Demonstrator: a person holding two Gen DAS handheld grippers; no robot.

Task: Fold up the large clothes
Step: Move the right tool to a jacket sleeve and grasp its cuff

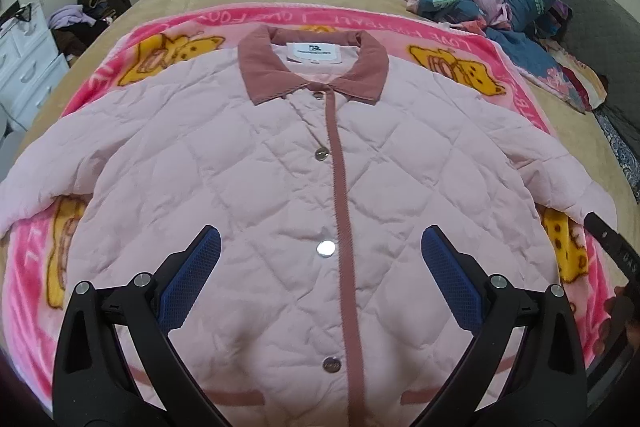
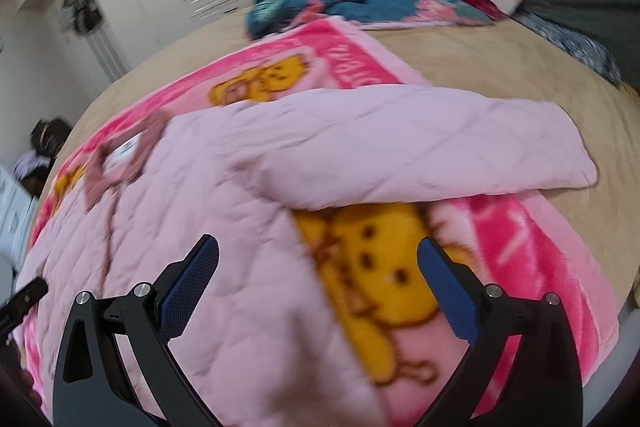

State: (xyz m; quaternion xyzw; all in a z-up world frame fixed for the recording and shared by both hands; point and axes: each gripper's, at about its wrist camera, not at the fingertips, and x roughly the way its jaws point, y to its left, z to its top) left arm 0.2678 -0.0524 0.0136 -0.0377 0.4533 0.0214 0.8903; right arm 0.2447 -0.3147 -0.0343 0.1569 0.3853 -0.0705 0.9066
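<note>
We hold our left gripper (image 1: pixel 320 255) released above the jacket (image 1: pixel 280 187) front; our right gripper (image 2: pixel 318 263), also released, straddles its side edge below the sleeve (image 2: pixel 420 147).

Seeing pale pink quilted jacket (image 1: pixel 280 187) lying flat, front up, on pink cartoon blanket (image 1: pixel 460 43) covering bed. Dusty-rose collar (image 1: pixel 312 63) pointing away from me, white label showing inside. Rose placket (image 1: pixel 340 207) running down centre, snaps closed. Both sleeves lying spread outward; right sleeve (image 2: pixel 420 147) reaching past blanket edge.
</note>
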